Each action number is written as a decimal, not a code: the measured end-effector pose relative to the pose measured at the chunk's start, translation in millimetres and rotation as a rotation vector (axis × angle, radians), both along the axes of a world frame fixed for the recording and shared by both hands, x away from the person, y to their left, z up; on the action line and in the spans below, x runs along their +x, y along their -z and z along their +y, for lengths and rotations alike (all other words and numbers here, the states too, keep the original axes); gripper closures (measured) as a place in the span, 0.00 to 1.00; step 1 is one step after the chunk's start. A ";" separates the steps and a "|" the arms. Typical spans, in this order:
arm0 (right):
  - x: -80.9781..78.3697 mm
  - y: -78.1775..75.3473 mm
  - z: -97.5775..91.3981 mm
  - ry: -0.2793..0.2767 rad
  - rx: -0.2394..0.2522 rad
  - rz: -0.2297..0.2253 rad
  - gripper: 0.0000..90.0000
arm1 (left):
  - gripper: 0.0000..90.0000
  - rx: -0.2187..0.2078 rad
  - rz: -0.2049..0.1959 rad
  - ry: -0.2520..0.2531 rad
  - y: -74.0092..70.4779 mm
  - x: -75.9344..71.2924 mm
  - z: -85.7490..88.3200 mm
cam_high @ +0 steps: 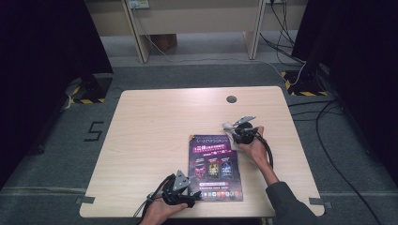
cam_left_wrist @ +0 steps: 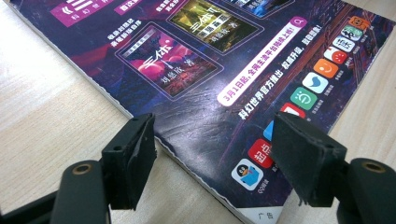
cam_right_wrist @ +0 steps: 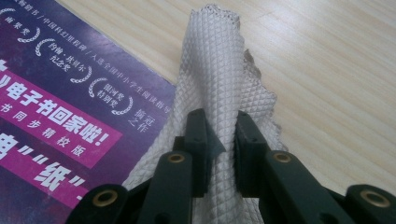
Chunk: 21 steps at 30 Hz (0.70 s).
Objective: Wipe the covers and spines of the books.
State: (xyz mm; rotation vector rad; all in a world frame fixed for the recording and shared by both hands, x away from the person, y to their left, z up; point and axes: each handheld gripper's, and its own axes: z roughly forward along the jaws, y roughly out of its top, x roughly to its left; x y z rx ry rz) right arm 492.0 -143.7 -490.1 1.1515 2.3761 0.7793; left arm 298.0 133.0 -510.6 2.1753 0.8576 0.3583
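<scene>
Two grippers are working at a light wooden table (cam_high: 150,140), where a purple magazine (cam_high: 216,166) is lying flat, cover up, towards the near right part of the top. In the high view the right gripper (cam_high: 233,137) is sitting at the magazine's far right corner, held by the person's right hand (cam_high: 256,146), and it is gripping a pale grey cloth (cam_high: 231,131). Seen from the right gripper view, the jaws are clenching a fold of this waffle-textured cloth (cam_right_wrist: 217,93), which is rising up between them in a narrow ridge and spreading out below; the cloth is resting partly on the magazine's corner (cam_right_wrist: 60,107) and partly on the bare table (cam_right_wrist: 327,84). The left gripper (cam_high: 191,197) is lying low at the magazine's near left corner, with the person's left hand (cam_high: 162,211) behind it at the table's near edge. In the left gripper view its jaws are standing wide apart and are gripping nothing: one jaw is hanging over the table just beside the magazine's edge, the other is hovering over the row of app icons on the cover (cam_left_wrist: 210,70). Whether either jaw is touching the cover cannot be told. Beyond the table, grey carpet and cables are showing.
</scene>
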 end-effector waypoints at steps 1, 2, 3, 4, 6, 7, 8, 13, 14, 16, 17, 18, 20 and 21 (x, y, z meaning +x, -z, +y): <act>-0.7 -0.2 1.1 0.001 -0.009 -0.003 0.88 | 0.33 0.000 0.000 0.000 0.0 0.0 0.0; -1.3 -0.2 2.3 -0.003 -0.014 -0.005 0.88 | 0.33 0.000 0.000 0.001 0.0 0.1 0.0; -1.8 -0.5 3.1 -0.007 -0.015 -0.004 0.88 | 0.33 -0.001 -0.001 -0.001 0.1 0.0 0.0; -2.5 -0.6 4.4 -0.019 -0.008 0.003 0.88 | 0.33 0.000 0.000 -0.001 0.0 -0.1 0.0; -5.5 -0.7 9.4 -0.035 -0.016 0.005 0.88 | 0.33 -0.001 -0.001 -0.001 0.1 -0.2 0.0; -6.9 -0.9 12.1 -0.050 -0.015 0.008 0.88 | 0.33 -0.002 -0.001 -0.001 0.2 -0.2 0.0; -8.2 -0.8 14.7 -0.070 0.006 0.022 0.88 | 0.33 0.002 -0.001 -0.001 0.0 -0.3 0.0; -9.1 -0.4 21.1 -0.082 -0.009 0.012 0.88 | 0.33 0.001 -0.001 -0.001 0.0 -0.3 0.0; -7.8 0.0 18.9 -0.073 -0.007 0.007 0.88 | 0.33 0.002 -0.002 0.000 0.0 -0.3 0.0; -5.4 0.0 13.4 -0.041 -0.014 -0.003 0.88 | 0.33 -0.001 -0.001 0.000 0.2 0.0 0.1; -4.4 0.1 10.1 -0.028 -0.017 -0.008 0.88 | 0.33 -0.002 -0.001 -0.001 0.3 0.1 0.2; -3.8 0.4 7.6 -0.015 -0.012 -0.009 0.88 | 0.33 -0.003 0.000 -0.002 0.3 0.1 0.2; -3.5 0.6 4.5 -0.004 0.004 -0.002 0.88 | 0.33 0.002 0.000 0.001 -0.1 -0.1 0.1; -3.8 0.5 4.8 -0.007 0.000 -0.004 0.88 | 0.33 0.004 0.001 0.002 -0.2 0.2 0.2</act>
